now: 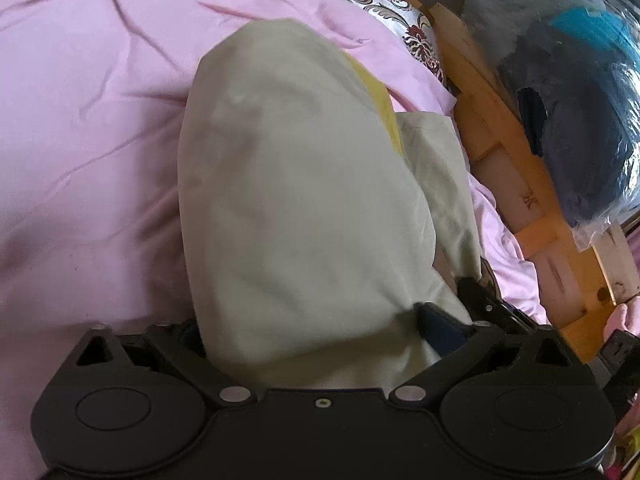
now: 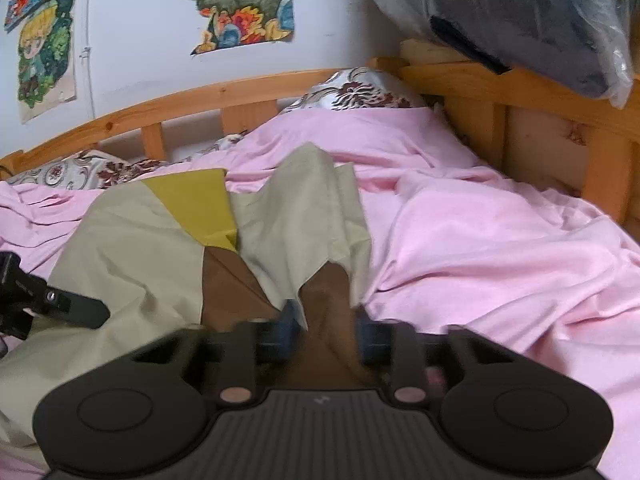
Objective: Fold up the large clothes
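Observation:
A large beige garment (image 1: pixel 296 184) with yellow and brown panels lies on the pink bedsheet (image 1: pixel 88 112). In the left wrist view the cloth drapes over my left gripper (image 1: pixel 312 332) and hides its fingertips; the jaws seem closed on it. In the right wrist view the garment (image 2: pixel 132 232) spreads to the left, its yellow panel (image 2: pixel 196 204) in the middle. My right gripper (image 2: pixel 326 320) is shut on a brown and beige fold of it. The left gripper (image 2: pixel 60 304) shows at the left edge, and the right gripper (image 1: pixel 484 296) shows in the left wrist view.
A wooden bed rail (image 2: pixel 224 96) runs along the back and right side (image 2: pixel 560 120). A floral pillow (image 2: pixel 360 92) lies at the head. A plastic bag of dark bedding (image 2: pixel 520 12) rests on the rail. Drawings (image 2: pixel 240 4) hang on the wall.

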`<state>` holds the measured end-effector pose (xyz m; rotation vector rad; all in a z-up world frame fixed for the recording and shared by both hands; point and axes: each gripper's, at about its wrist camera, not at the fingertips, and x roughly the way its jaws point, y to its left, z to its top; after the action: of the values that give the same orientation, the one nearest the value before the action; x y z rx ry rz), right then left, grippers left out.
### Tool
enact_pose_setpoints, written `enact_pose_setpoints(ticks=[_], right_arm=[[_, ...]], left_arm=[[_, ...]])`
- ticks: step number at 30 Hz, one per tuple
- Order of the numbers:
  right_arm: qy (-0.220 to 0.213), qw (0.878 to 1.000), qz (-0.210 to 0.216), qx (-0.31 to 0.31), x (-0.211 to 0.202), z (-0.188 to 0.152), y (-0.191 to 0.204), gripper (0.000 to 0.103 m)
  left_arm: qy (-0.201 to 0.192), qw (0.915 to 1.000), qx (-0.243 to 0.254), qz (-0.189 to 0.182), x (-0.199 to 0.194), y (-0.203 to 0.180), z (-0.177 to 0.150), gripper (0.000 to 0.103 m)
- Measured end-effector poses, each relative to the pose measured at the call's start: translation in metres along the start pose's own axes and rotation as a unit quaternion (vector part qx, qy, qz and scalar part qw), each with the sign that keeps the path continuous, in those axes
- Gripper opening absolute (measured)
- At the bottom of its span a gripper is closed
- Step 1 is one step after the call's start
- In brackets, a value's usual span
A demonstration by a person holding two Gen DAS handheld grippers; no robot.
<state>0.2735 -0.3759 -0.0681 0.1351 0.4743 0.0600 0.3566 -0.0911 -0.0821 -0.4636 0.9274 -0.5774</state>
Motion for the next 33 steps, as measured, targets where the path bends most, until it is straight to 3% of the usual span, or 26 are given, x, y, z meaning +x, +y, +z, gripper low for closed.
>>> enact_pose_setpoints(ticks=[2,5,8,14,19,23,26,29,33], right_arm=[[-0.009,1.0,-0.003,0.005,-0.007,0.001,0.0,0.012],[-0.011,0.999,-0.038,-0.021,-0.015,0.0,0.008,0.01],[-0.002,0.999,-0.044,0.005,-0.012,-0.004,0.0,0.01],[0.004,0.999,-0.036,0.041,-0.015,0.0,-0.012,0.009],[0.01,0.998,-0.022,0.053,-0.011,-0.001,-0.02,0.009],[0.012,0.991,0.039,0.125,-0.01,-0.003,-0.046,0.013],[0.016,0.988,0.062,0.141,-0.01,0.001,-0.051,0.023],[0.024,0.993,0.044,0.103,-0.008,0.003,-0.039,0.028],[0.016,0.997,0.029,0.073,-0.013,0.007,-0.025,0.007]], left_arm=[[0.0,0.9987,0.048,0.019,-0.004,-0.02,0.003,0.09],[0.014,0.9963,0.074,0.04,-0.001,-0.034,0.008,0.091],[0.033,0.998,0.049,0.023,0.001,-0.021,0.016,0.093],[0.038,0.9958,-0.056,-0.062,-0.003,0.037,0.013,0.094],[0.042,0.9942,-0.057,-0.08,0.009,0.041,0.012,0.103],[0.048,0.9949,-0.051,-0.072,0.014,0.034,0.014,0.102],[0.047,0.997,-0.038,-0.049,0.015,0.02,0.016,0.095],[0.044,0.9986,-0.019,-0.024,0.01,0.007,0.018,0.085],[0.036,0.9993,0.006,0.0,-0.002,-0.012,0.022,0.063]])
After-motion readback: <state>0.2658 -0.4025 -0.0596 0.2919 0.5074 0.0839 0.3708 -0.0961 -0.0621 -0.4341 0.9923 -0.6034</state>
